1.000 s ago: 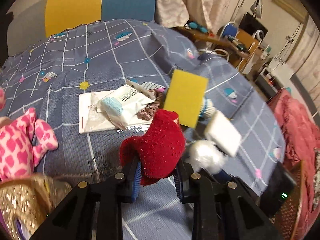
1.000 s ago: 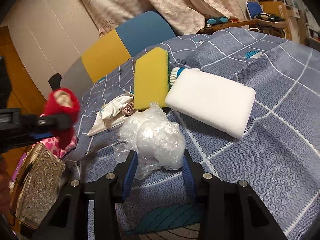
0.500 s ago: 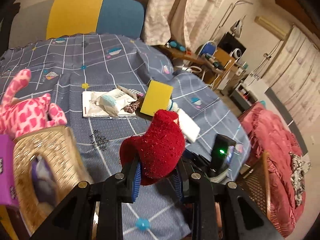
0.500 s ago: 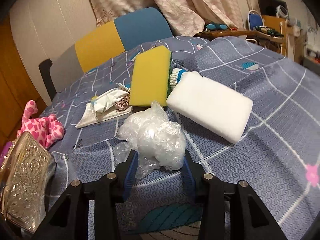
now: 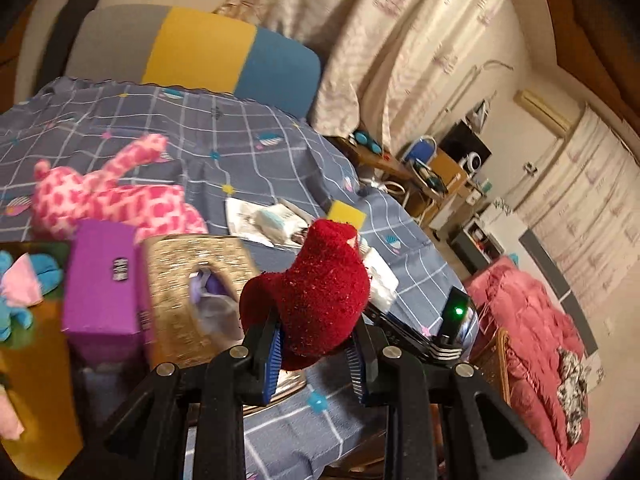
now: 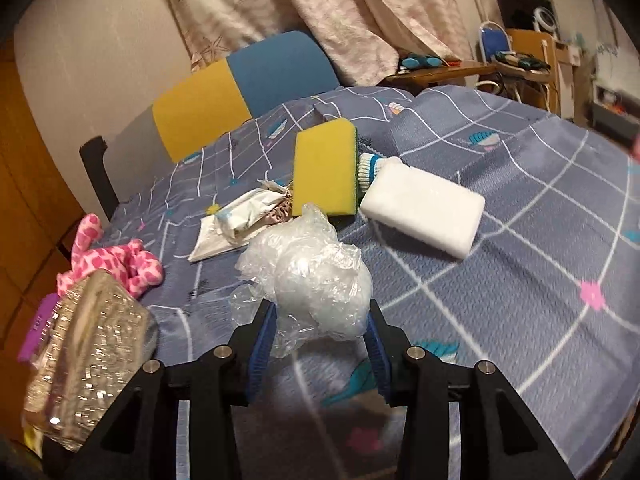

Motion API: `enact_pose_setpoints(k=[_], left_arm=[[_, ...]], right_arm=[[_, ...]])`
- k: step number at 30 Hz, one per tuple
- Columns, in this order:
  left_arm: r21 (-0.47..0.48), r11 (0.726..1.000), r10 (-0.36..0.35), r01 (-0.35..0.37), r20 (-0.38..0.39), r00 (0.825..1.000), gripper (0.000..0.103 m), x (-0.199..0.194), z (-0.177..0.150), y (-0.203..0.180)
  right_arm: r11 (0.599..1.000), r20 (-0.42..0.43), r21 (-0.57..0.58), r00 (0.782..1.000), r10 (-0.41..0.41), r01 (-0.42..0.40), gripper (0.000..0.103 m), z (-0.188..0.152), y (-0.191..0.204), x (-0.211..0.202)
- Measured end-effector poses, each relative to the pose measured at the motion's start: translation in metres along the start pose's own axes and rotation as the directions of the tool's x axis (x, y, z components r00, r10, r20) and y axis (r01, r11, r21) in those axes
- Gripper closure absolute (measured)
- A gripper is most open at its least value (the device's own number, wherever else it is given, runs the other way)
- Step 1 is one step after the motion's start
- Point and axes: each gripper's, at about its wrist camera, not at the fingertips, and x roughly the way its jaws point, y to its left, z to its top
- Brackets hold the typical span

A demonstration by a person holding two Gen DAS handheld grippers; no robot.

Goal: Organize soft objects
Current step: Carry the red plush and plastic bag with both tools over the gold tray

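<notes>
My left gripper point(image 5: 316, 356) is shut on a red fuzzy sock point(image 5: 316, 296) and holds it in the air above the table's near edge. My right gripper point(image 6: 318, 344) is shut on a crumpled clear plastic bag point(image 6: 312, 272) just above the blue patterned tablecloth point(image 6: 520, 220). A yellow sponge point(image 6: 326, 172), a white sponge block point(image 6: 424, 208) and a pink spotted plush point(image 6: 116, 260) lie on the table. The plush point(image 5: 112, 204) also shows in the left wrist view.
A gold patterned tissue box point(image 5: 188, 292) and a purple box point(image 5: 102, 280) stand at the left. A wipes packet on a white paper point(image 6: 236, 220) lies mid-table. A yellow-and-blue chair back point(image 6: 240, 92) stands behind. A blue-and-pink toy point(image 5: 20, 284) sits at far left.
My left gripper has lifted and swung back and to the left with the red sock, bringing the boxes and plush into view. My right gripper has barely moved with the plastic bag.
</notes>
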Motion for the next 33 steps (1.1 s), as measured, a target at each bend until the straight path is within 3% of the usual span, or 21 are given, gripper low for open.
enact_pose_setpoints(k=[10,13,18,25,33], left_arm=[[-0.099,0.995,0.019,-0.009,0.101,0.995,0.075,-0.067,-0.008,0.055],[-0.107,0.992,0.077,-0.063,0.13,0.989,0.075,-0.085,-0.01,0.074],[-0.199,0.971,0.164,-0.136,0.135,0.977,0.075,-0.112,-0.022,0.124],[-0.294,0.922,0.277,-0.252,0.045,0.96,0.075,-0.12,-0.047,0.189],[-0.323,0.898,0.287,-0.299,-0.084,0.954,0.075,-0.087,-0.065,0.224]], right_arm=[[0.997,0.025,0.071,1.0,-0.015,0.013,0.059,-0.011,0.02,-0.035],[0.999,0.04,0.041,0.999,-0.027,0.025,0.059,-0.013,0.034,-0.05],[1.0,0.051,0.016,0.999,-0.016,0.016,0.059,-0.017,0.053,-0.069],[0.999,0.089,-0.038,0.995,0.035,-0.032,0.059,-0.019,0.087,-0.095],[0.982,0.09,-0.108,0.982,0.164,-0.154,0.059,-0.027,0.142,-0.113]])
